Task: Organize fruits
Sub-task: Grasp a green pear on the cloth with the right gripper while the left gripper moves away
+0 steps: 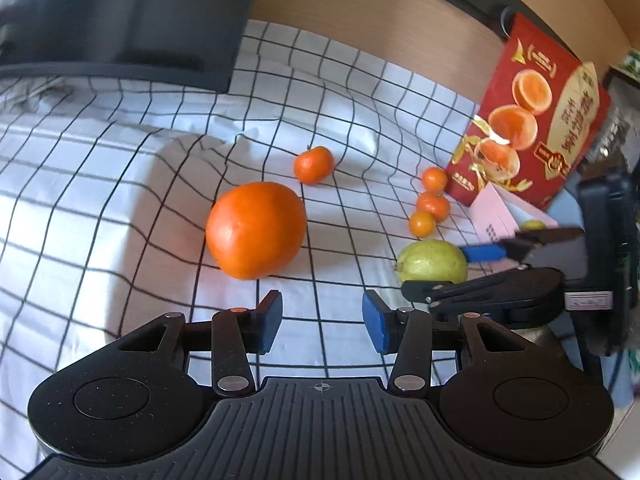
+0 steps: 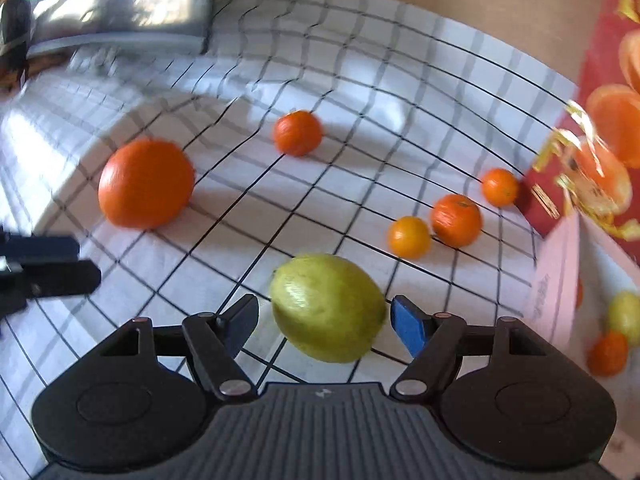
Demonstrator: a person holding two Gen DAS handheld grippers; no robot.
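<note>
A green fruit (image 2: 328,308) lies on the checked cloth (image 2: 360,80) between the fingers of my right gripper (image 2: 324,326). Its pads stand close to the fruit's sides, with a thin gap at the left pad, so it is open. In the left wrist view the same green fruit (image 1: 432,262) sits inside the right gripper (image 1: 452,272). My left gripper (image 1: 322,322) is open and holds nothing, just short of a big orange (image 1: 256,230). One mandarin (image 1: 314,164) lies beyond the big orange. A cluster of three small mandarins (image 1: 433,206) lies to the right.
A red box printed with oranges (image 1: 536,120) stands at the right edge. Beside it a pale pink carton (image 2: 560,280) holds a yellow-green fruit (image 2: 626,316) and an orange one (image 2: 608,354). A dark flat object (image 1: 120,20) rests on the cloth at the far left.
</note>
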